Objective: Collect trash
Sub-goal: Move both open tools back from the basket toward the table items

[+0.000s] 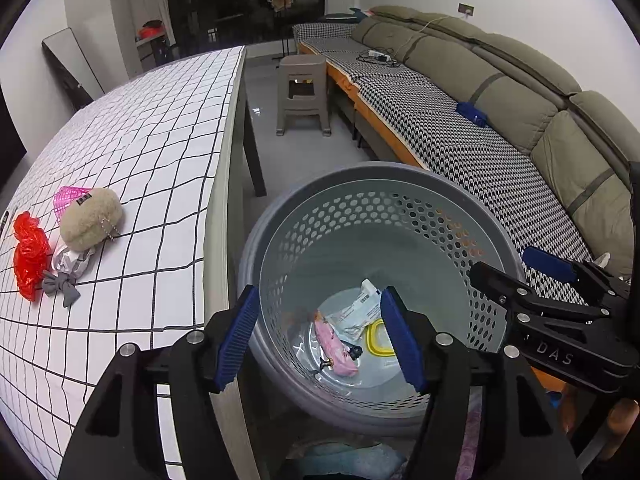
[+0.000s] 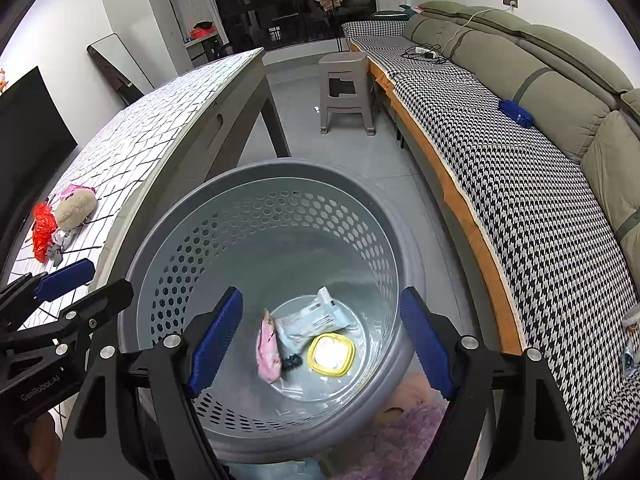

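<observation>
Above the grey bin, both hand-held grippers point steeply downward, jaws apart.

White letters "DAS" stand on the black body of the right gripper, seen from the left gripper's camera. "GenRobot.AI" is printed on the black body of the left gripper, seen from the right one's camera. The print on the pale wrapper lying between the right gripper's open jaws is too small to read.

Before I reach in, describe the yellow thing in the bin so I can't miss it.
Look into the grey perforated bin beside the grid-cloth table. On its floor lie wrappers; the yellow-rimmed lid sits right of the pink wrapper, below the pale packet. Only it is a rounded square with a clear centre.
</observation>
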Demonstrator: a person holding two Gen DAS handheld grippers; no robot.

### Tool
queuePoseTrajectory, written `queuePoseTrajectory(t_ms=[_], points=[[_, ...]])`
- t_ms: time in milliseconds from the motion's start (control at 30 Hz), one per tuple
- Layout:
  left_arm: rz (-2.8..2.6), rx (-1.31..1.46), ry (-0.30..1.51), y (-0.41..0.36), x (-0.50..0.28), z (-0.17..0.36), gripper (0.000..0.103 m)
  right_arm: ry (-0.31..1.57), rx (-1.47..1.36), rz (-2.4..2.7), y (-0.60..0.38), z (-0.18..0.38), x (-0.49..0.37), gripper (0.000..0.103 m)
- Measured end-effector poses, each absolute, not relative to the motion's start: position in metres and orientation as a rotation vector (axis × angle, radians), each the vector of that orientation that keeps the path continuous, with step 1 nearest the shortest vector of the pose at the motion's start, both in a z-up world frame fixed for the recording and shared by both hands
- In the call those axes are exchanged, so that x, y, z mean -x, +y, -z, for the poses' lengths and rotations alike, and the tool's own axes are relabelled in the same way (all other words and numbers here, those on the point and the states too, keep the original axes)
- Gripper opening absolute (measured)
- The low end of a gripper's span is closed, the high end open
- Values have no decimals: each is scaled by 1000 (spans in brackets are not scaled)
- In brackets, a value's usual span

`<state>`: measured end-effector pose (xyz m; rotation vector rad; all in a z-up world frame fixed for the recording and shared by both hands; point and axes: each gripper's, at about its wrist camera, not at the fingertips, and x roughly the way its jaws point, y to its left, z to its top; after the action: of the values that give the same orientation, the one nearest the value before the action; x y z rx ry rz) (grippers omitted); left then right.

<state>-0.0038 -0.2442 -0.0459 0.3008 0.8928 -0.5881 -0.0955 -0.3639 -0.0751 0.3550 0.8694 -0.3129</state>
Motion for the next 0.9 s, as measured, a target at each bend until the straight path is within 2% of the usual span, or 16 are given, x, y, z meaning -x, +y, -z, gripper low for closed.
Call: queuePoseTrajectory(t_ms=[200,333,467,767,900], points=[[573,-281,883,-236,4,41,76,864,-353,316,-361,72,97,77],[569,-269,873,-232,5,38,79,858,-347,317,-359,69,99,77],[563,-253,861,-226,5,33,87,854,-338,317,-355,66,101,77],[545,-224,838,-210,6,24,96,831,-321,313,-345,56,105,77],[538,-209,832,-199,8,22,96,821,-314,305,-338,54,106,77]])
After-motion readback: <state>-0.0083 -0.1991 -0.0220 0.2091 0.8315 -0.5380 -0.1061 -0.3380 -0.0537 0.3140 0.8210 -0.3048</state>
